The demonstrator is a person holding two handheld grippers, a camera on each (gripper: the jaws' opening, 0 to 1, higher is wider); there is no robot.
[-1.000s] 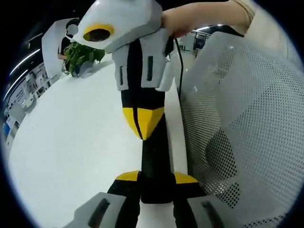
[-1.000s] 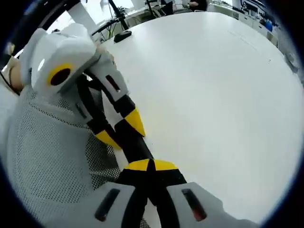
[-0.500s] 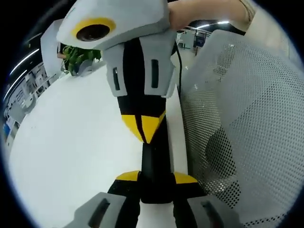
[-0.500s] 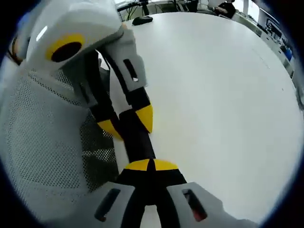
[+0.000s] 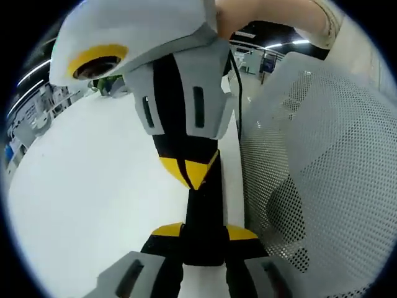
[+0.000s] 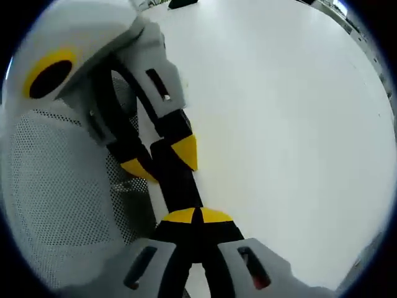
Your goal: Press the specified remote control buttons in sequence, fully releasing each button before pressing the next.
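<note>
A slim black remote control (image 5: 203, 211) is clamped at its near end between the yellow-tipped jaws of my left gripper (image 5: 203, 233), which is shut on it. My right gripper (image 5: 191, 175) reaches in from the top with its jaws closed together, its yellow tip resting on the remote's upper face. In the right gripper view, my right gripper (image 6: 195, 216) is shut with its tip against the remote (image 6: 177, 186). The left gripper (image 6: 162, 160) holds the remote from the upper left. The buttons are hidden.
A white table (image 5: 93, 180) (image 6: 285, 124) lies under both grippers. A white mesh chair back (image 5: 316, 174) (image 6: 56, 186) stands close beside them. A green plant (image 5: 111, 84) sits at the table's far end. A person's hand (image 5: 248, 15) holds the right gripper.
The two grippers have drawn closer, each looming larger in the other's view. The right gripper's tip has slid slightly down the remote towards the left jaws.
</note>
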